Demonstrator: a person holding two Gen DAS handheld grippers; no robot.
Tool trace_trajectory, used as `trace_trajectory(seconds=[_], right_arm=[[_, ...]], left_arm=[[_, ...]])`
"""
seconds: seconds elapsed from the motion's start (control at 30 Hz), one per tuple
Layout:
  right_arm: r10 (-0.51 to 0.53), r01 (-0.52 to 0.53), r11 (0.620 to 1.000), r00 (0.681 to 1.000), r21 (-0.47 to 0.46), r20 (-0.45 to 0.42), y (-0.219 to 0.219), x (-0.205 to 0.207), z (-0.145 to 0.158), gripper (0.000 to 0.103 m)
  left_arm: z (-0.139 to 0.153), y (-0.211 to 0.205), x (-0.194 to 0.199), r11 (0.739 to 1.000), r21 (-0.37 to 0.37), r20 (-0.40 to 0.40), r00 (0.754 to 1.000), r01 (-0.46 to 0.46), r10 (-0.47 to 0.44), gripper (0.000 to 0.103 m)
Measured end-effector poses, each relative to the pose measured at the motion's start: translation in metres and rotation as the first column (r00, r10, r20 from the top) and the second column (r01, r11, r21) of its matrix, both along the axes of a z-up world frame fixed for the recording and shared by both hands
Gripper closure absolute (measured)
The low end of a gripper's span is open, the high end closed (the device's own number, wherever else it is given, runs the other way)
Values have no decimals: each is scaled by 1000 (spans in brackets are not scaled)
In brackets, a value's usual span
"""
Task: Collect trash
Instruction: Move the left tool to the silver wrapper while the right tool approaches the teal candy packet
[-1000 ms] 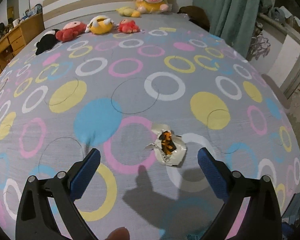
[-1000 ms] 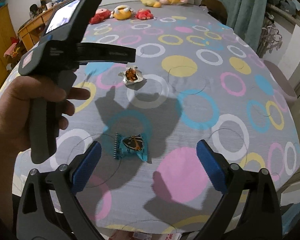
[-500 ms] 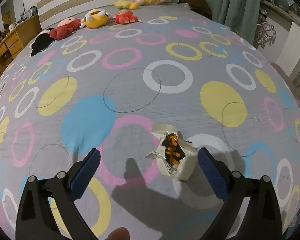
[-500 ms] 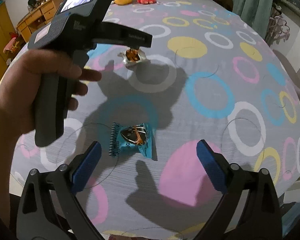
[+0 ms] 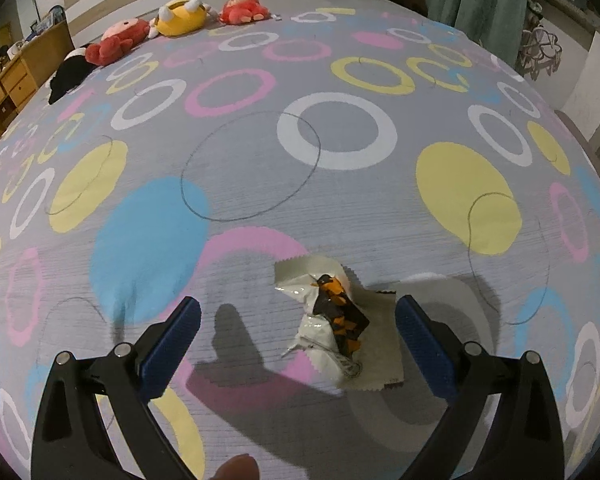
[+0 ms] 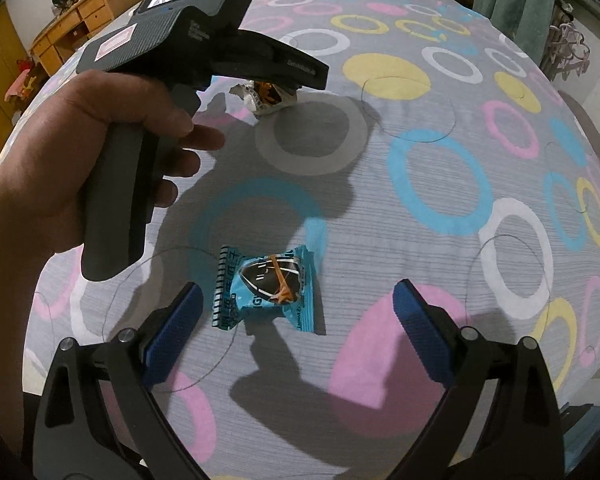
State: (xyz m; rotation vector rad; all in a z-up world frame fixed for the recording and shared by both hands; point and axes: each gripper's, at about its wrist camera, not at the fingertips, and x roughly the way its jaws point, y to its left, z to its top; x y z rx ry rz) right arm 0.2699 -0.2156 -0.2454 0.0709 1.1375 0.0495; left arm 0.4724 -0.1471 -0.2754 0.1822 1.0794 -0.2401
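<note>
My left gripper (image 5: 296, 338) is spread wide with nothing in it, low over the bed (image 5: 260, 184). The torn wrapper (image 5: 334, 326) lies between its blue pads (image 5: 172, 344), nearer the right one, touching neither. It is silver-white with an orange-and-black printed side turned up; its long axis runs from near right to far left. There is small print near its lower edge, but I cannot read it.

My right gripper (image 6: 296, 334) is equally wide and empty. The blue packet (image 6: 266, 286) lies flat just ahead of the pads, closer to the left one, long axis running left to right, crimped edge to the left. It shows a dark seed picture; white characters run along the left seal and letters along the bottom, too small for me to read.

Beyond it, from the right camera, my left hand (image 6: 84, 160) grips the other tool's handle, with the torn wrapper partly hidden under its nose. Faint lettering on that nose is illegible.

Plush toys (image 5: 180, 20) line the far end of the bed.
</note>
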Motion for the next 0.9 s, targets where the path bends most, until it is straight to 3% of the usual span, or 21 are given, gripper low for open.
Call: trace_trajectory(seconds=[0.27, 0.4, 0.57, 0.9], right_arm=[[22, -21, 1000, 999, 11, -35, 9, 9, -13, 10], [7, -2, 999, 994, 43, -106, 6, 19, -38, 9], [33, -36, 999, 994, -20, -101, 15, 23, -44, 5], [26, -29, 999, 995, -29, -98, 16, 28, -46, 9]], left_arm=[[-15, -2, 5, 1000, 3, -37, 999, 0, 0, 8], [-16, 1, 8, 1000, -6, -36, 999, -5, 4, 8], [-19, 0, 11, 1000, -8, -36, 999, -6, 6, 8], [-21, 0, 12, 1000, -6, -31, 999, -11, 11, 7]])
